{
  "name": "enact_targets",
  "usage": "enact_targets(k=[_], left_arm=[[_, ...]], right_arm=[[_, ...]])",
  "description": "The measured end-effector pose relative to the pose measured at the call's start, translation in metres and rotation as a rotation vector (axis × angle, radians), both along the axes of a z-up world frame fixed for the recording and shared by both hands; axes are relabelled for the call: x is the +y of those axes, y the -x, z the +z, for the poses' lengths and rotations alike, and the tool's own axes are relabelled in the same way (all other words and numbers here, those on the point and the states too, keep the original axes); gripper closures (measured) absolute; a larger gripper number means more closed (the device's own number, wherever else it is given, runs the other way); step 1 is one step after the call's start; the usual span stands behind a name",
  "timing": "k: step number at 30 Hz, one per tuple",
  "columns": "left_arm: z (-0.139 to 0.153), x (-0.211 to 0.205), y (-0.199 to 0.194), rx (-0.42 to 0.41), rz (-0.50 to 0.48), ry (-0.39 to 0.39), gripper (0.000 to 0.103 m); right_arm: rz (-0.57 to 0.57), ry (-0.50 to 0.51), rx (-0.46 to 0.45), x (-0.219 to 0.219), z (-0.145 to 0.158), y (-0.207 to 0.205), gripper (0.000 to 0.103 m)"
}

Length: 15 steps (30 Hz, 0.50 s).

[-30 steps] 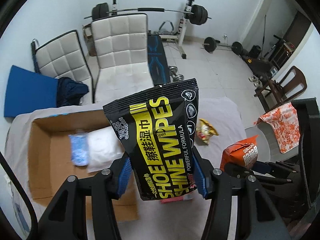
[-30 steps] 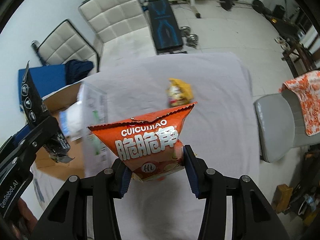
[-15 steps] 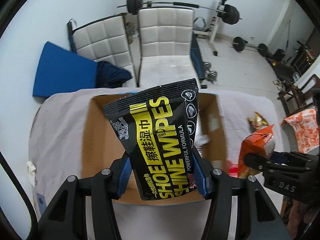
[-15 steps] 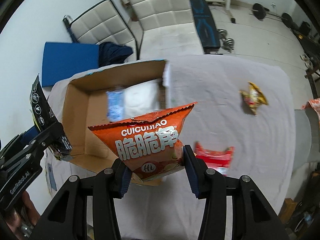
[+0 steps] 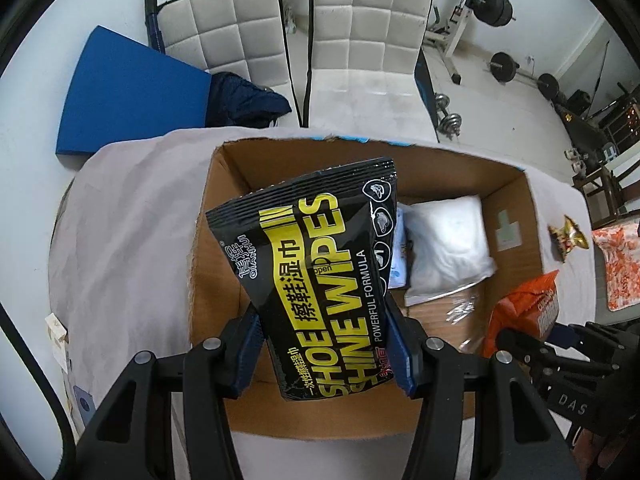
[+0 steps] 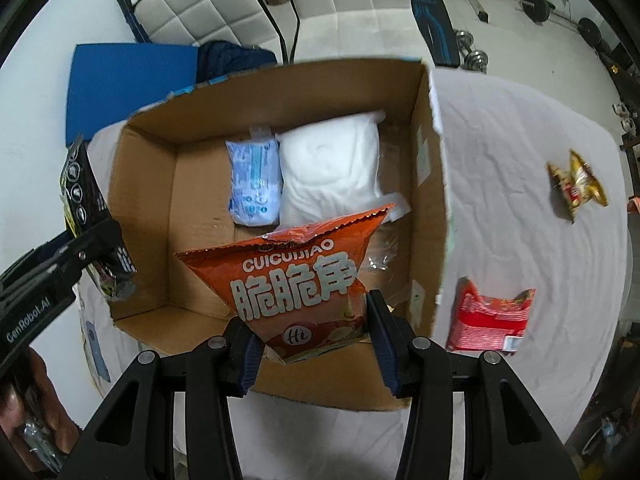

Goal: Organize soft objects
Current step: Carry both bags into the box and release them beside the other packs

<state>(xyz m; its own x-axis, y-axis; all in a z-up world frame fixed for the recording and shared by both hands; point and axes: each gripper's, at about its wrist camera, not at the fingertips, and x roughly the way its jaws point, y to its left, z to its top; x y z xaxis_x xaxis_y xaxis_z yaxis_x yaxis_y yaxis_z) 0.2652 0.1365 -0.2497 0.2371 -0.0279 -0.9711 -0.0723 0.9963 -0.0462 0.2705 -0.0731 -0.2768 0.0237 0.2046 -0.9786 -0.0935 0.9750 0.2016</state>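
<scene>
My left gripper (image 5: 326,344) is shut on a black and yellow shoe wipes pack (image 5: 316,272) and holds it above the open cardboard box (image 5: 216,184). My right gripper (image 6: 314,336) is shut on an orange snack bag (image 6: 296,280) above the same box (image 6: 432,200). Inside the box lie a white soft pack (image 6: 332,168) and a blue-white wipes pack (image 6: 254,180). The orange bag also shows in the left wrist view (image 5: 528,312), and the wipes pack shows at the left of the right wrist view (image 6: 92,216).
The box stands on a table under a grey cloth (image 6: 520,200). A red packet (image 6: 490,316) and a gold snack packet (image 6: 578,184) lie on the cloth right of the box. Two white chairs (image 5: 360,40) and a blue pad (image 5: 128,92) stand behind the table.
Both grippers have moved left with their packs, from over the bare cloth to above the box. The box now fills the middle of both views.
</scene>
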Motion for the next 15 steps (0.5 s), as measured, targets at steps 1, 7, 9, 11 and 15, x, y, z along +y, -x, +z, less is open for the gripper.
enact_targets(k=[1, 7, 9, 11, 15], left_arm=[[-0.005, 0.001, -0.002, 0.007, -0.004, -0.003, 0.052], [-0.028, -0.001, -0.019, 0.040, -0.030, -0.004, 0.052], [-0.037, 0.001, -0.023, 0.055, -0.031, 0.003, 0.051], [-0.046, 0.003, -0.027, 0.068, -0.028, 0.009, 0.051], [-0.063, 0.009, -0.038, 0.093, -0.025, 0.009, 0.051]], right_arm=[[0.001, 0.004, 0.007, 0.000, -0.004, 0.000, 0.053], [0.005, 0.039, 0.052, 0.008, -0.034, 0.000, 0.053], [0.003, 0.043, 0.071, 0.010, -0.045, 0.000, 0.053], [0.001, 0.050, 0.082, 0.011, -0.054, 0.001, 0.053], [-0.004, 0.066, 0.104, 0.014, -0.072, 0.002, 0.053]])
